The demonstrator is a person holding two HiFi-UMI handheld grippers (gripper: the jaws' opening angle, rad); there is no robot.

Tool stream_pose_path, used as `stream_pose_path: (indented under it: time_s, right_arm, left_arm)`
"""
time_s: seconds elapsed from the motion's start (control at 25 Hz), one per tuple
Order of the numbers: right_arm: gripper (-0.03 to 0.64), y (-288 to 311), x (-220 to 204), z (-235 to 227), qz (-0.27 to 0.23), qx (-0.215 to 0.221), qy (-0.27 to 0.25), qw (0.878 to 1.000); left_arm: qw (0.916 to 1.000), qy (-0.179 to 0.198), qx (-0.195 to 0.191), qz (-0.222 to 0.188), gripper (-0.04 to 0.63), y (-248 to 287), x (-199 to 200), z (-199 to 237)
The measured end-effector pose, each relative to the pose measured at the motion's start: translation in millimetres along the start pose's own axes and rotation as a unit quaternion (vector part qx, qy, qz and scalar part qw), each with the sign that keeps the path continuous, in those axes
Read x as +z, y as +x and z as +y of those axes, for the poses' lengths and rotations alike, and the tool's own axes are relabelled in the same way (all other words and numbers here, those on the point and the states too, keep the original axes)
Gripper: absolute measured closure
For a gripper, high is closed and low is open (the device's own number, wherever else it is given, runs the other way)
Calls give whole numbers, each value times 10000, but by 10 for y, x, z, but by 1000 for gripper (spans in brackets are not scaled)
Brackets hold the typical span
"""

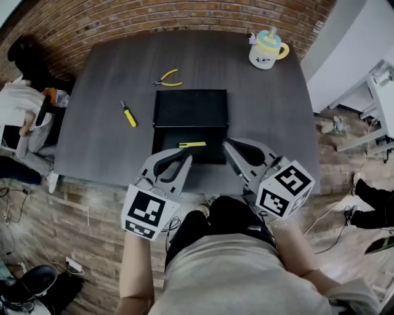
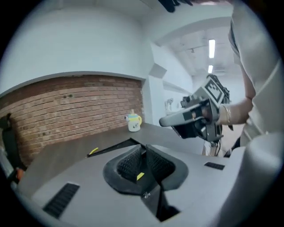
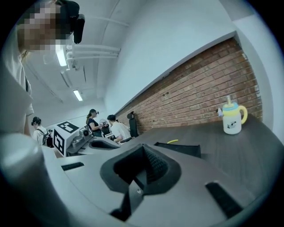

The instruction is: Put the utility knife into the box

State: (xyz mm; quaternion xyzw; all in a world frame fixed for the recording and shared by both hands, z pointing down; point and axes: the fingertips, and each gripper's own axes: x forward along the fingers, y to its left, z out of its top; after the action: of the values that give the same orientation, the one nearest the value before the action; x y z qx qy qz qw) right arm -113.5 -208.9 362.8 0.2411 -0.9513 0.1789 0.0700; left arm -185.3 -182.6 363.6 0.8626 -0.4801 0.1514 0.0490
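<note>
At the far left edge of the head view, a person in a white top (image 1: 17,101) is sitting beside the dark grey wooden desk (image 1: 92,144), which is standing against a curved red brick wall (image 1: 123,18). On the left part of the desk a short screwdriver with a yellow handle (image 1: 128,114) is lying on its own. Near it to the right, a pair of yellow-handled pliers (image 1: 167,78) is resting just behind the box. The left tool (image 1: 189,157) is hovering over the near desk edge and pointing at the box. Its ribbed black pads (image 2: 126,165) are clenched together with nothing grasped, though a small yellow sliver is showing low at their seam, and what it belongs to cannot be told. The black rectangular box (image 1: 191,111) is lying open in two halves at the middle of the desk. The slim yellow utility knife (image 1: 192,144) is lying flat in the nearer half, parallel to the box's front edge and just ahead of the left tool's tips. The right tool (image 1: 228,143) is hovering at the box's near right corner, likewise clenched and holding nothing. At the far right corner, a white lidded mug with a yellow handle (image 1: 266,50) is standing upright, well apart from the box.
</note>
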Motion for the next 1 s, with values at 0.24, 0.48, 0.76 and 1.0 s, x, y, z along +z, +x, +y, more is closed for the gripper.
stream_pose_path:
  time_s: [0.24,0.48,0.76,1.0]
  right_arm:
    - [611,42,16,323,94,183,-403,9990]
    - [611,17,-43,569,186,302,-507,9981]
    - [611,-61,-231,814,360,418,-521,9971]
    - [611,-74,-438,991,534,537,-514,9958]
  left_arm:
    - [9839,-1242,947,-869,558,-448,225,208]
    - [9721,-1659,1341,-979,563,-672,144,145]
    - [9650,-2020,1420,-888,565,-782,-49,-91]
    - [9611,-2212,1456,-781,566,-876,-204,-224]
